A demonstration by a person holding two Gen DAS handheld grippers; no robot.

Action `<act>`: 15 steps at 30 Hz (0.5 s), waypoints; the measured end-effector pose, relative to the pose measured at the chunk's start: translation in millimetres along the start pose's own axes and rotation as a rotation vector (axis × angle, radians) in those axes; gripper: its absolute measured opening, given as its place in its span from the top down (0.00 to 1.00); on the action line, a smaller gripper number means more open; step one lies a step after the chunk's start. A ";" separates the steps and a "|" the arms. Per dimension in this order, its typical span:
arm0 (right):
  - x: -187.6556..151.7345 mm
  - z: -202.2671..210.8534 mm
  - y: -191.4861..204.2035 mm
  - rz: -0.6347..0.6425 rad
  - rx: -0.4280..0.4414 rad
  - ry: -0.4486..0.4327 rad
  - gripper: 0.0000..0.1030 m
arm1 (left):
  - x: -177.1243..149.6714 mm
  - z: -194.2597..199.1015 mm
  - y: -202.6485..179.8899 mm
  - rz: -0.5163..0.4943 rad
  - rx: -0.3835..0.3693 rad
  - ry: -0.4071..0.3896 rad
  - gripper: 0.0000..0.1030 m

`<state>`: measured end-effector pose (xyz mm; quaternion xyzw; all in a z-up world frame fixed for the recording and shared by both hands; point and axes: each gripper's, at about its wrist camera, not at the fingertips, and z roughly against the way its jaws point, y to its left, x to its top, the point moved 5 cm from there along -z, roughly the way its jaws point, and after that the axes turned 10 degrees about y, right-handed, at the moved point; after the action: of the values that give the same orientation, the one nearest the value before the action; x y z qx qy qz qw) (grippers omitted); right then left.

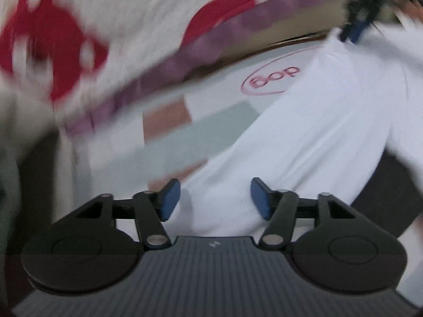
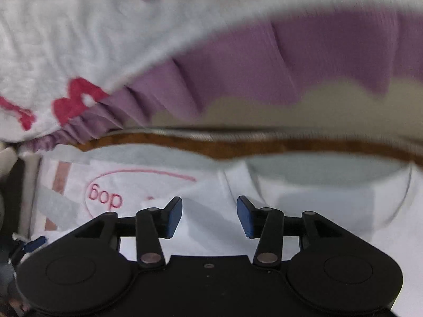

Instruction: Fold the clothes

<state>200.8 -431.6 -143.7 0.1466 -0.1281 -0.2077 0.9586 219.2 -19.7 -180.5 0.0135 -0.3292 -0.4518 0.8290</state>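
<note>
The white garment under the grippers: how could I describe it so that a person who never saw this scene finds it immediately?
Start from the table cover with pale green and pink bands and a pink oval logo. The white garment lies spread over it, beneath both open grippers, its round neckline toward the far edge. Unlike the white bedding with red print and purple frill behind it, it is completely plain.

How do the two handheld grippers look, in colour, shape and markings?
Both are alike. The left gripper has black linkage arms with silver pivot pins, round black discs at each side, and flat blue finger pads; its body is grey and ribbed, with a small white mark. The right gripper has the same black linkages and blue finger pads, but a plain black body. No cables or sleeves show.
</note>
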 end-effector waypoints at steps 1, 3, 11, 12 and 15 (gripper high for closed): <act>-2.0 -2.6 2.5 0.032 -0.047 -0.008 0.50 | 0.9 -0.4 2.0 0.025 -0.007 0.007 0.39; -5.3 -6.6 7.8 0.091 -0.131 -0.024 0.50 | 2.9 -1.3 6.4 0.078 -0.022 0.023 0.38; -25.1 -7.5 49.6 0.455 -0.341 -0.104 0.47 | 2.8 -15.4 38.6 0.299 -0.280 0.079 0.18; -27.1 -10.0 46.4 0.434 -0.335 -0.093 0.46 | 3.2 -15.0 34.4 0.271 -0.267 0.083 0.17; -25.2 -10.0 30.0 0.347 -0.328 -0.110 0.31 | 4.6 -11.6 21.3 0.217 -0.240 0.054 0.15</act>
<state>192.5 -392.2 -147.5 -0.0467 -0.1681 -0.0655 0.9825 243.1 -13.7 -180.3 -0.1093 -0.2501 -0.3954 0.8770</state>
